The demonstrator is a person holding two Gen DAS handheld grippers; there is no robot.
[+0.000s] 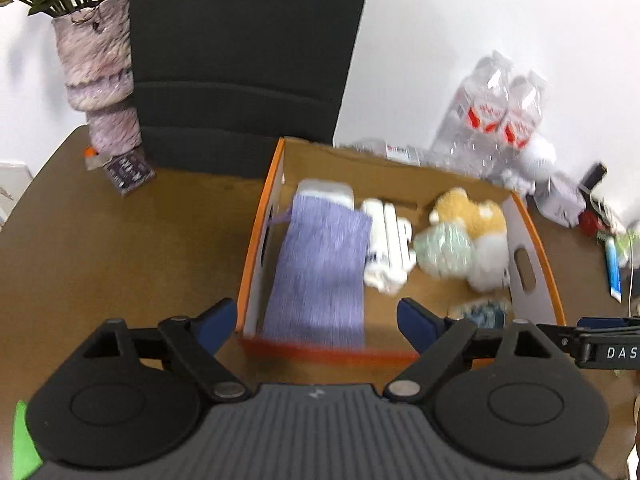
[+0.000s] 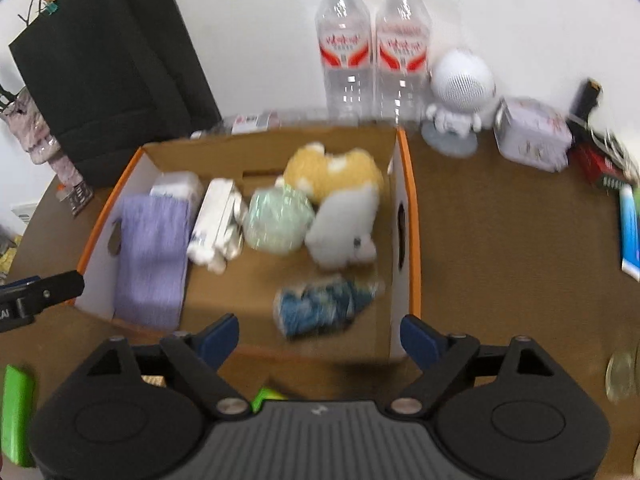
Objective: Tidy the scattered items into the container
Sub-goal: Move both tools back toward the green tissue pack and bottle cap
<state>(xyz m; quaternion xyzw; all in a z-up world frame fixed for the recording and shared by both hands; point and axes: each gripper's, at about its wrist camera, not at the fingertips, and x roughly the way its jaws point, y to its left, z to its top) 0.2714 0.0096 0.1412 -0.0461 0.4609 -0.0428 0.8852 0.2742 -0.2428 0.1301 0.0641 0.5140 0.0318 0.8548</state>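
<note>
An orange-rimmed cardboard box point(image 1: 256, 240) point(image 2: 412, 216) sits on the brown table. Inside lie a purple cloth point(image 1: 320, 272) point(image 2: 152, 256), a white packet point(image 1: 388, 240) point(image 2: 216, 224), a pale green ball point(image 1: 444, 248) point(image 2: 278, 218), a yellow and white plush toy point(image 1: 476, 220) point(image 2: 340, 184) and a blue patterned bundle point(image 1: 484, 312) point(image 2: 320, 308). My left gripper point(image 1: 316, 320) is open and empty over the box's near edge. My right gripper point(image 2: 320, 338) is open and empty just before the box's near wall.
A black bag point(image 1: 240, 60) point(image 2: 108, 68) and a mottled vase point(image 1: 100, 72) stand behind the box. Two water bottles point(image 2: 372, 52), a white round figurine point(image 2: 460, 92), a small tin point(image 2: 532, 132) and a blue book point(image 2: 630, 232) sit at the right. A green object point(image 2: 16, 412) lies near left.
</note>
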